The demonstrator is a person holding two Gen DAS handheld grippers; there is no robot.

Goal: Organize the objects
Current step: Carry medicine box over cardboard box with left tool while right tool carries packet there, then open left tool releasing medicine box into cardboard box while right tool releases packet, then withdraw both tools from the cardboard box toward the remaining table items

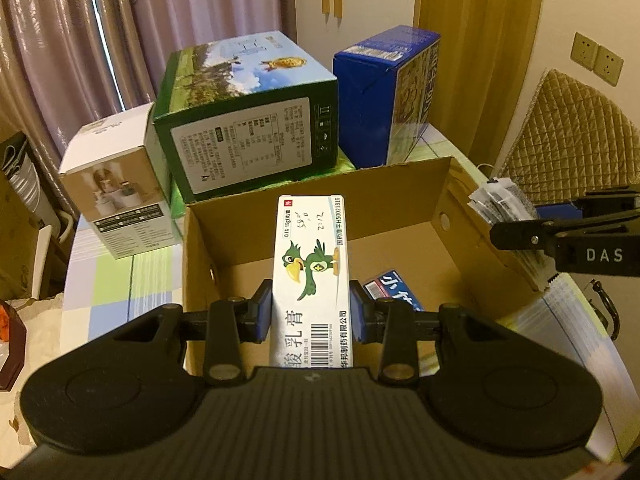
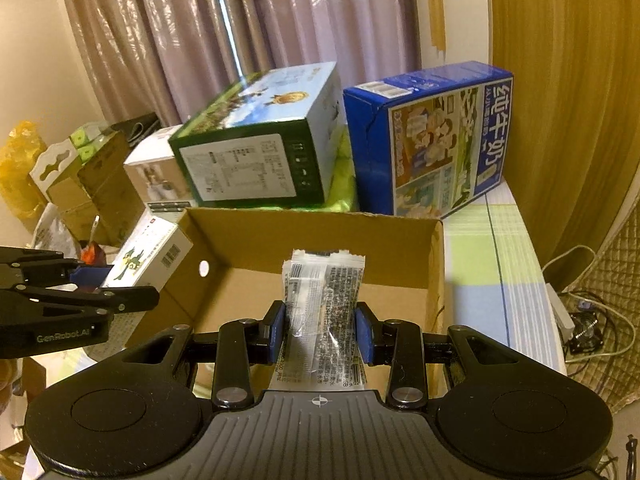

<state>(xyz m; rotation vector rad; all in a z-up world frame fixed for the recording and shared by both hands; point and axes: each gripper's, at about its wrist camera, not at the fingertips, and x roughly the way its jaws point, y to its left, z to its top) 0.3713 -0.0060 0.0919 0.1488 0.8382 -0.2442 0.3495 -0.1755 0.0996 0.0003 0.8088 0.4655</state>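
ointment box [image 1: 313, 280]: near end lying hidden under the gripper body at lower centre | blue packet [image 1: 394, 290]: only 1 corner showing past the right finger | sachet [image 2: 324, 316]: print blurring, unreadable | chair [image 1: 576, 132]: running off the right edge

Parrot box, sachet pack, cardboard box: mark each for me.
Parrot box [image 1: 311, 264], left wrist view, on the parrot print.
Sachet pack [image 2: 323, 300], right wrist view, on its printed front.
Cardboard box [image 2: 320, 236], right wrist view, on its far inner wall.
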